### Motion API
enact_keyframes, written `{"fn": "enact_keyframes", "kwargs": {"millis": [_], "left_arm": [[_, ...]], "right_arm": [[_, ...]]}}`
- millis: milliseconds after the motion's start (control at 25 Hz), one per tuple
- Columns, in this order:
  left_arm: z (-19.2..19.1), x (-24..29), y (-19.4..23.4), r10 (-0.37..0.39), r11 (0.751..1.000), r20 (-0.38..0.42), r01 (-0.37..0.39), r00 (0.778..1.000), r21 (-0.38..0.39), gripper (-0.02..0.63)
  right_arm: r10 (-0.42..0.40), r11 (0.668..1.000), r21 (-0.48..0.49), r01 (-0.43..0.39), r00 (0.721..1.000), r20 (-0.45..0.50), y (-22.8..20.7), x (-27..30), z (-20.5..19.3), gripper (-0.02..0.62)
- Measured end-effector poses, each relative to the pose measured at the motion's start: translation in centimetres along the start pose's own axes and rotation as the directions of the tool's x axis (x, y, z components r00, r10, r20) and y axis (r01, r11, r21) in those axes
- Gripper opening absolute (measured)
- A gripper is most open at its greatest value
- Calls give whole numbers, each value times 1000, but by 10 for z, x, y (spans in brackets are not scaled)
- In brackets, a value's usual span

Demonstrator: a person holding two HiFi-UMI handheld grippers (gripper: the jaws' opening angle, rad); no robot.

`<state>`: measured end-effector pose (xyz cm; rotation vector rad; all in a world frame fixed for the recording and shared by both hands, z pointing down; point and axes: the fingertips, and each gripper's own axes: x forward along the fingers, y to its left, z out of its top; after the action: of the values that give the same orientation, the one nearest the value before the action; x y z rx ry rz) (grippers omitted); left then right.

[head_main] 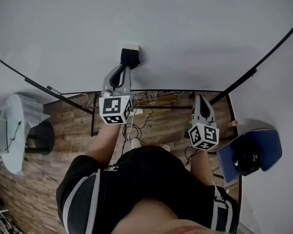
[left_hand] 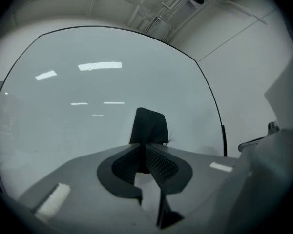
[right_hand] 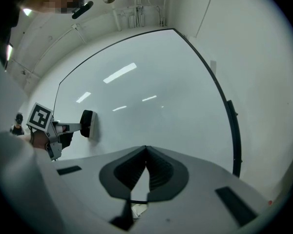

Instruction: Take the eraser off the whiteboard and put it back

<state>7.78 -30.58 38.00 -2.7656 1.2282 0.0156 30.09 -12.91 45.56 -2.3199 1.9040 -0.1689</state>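
The whiteboard (head_main: 151,28) fills the upper part of the head view. The eraser (head_main: 130,56), with a black back and a pale felt face, sits flat against the board. My left gripper (head_main: 125,66) is shut on the eraser's black back. In the left gripper view the eraser (left_hand: 149,126) stands up dark between the closed pads of the left gripper (left_hand: 144,147). The right gripper view shows the eraser (right_hand: 88,124) on the board from the side. My right gripper (head_main: 200,98) hangs lower and to the right, short of the board. The right gripper (right_hand: 146,152) is shut with nothing in it.
The board's black frame (head_main: 136,91) runs along its lower edge. Cables (head_main: 135,126) lie on the wood floor below. A round pale table (head_main: 12,130) stands at the left. A blue chair seat (head_main: 263,147) with a dark object on it is at the right.
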Motion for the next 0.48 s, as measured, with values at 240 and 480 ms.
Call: {"fn": "enact_keyframes", "kwargs": {"millis": [240, 480], "left_arm": [[18, -20, 6, -33, 998, 70, 36, 997, -55, 106], [32, -51, 26, 14, 999, 151, -8, 988, -46, 103]], "right_arm": [[75, 997, -1, -75, 997, -5, 26, 19, -2, 6], [153, 988, -3, -153, 988, -11, 57, 34, -5, 6]]}}
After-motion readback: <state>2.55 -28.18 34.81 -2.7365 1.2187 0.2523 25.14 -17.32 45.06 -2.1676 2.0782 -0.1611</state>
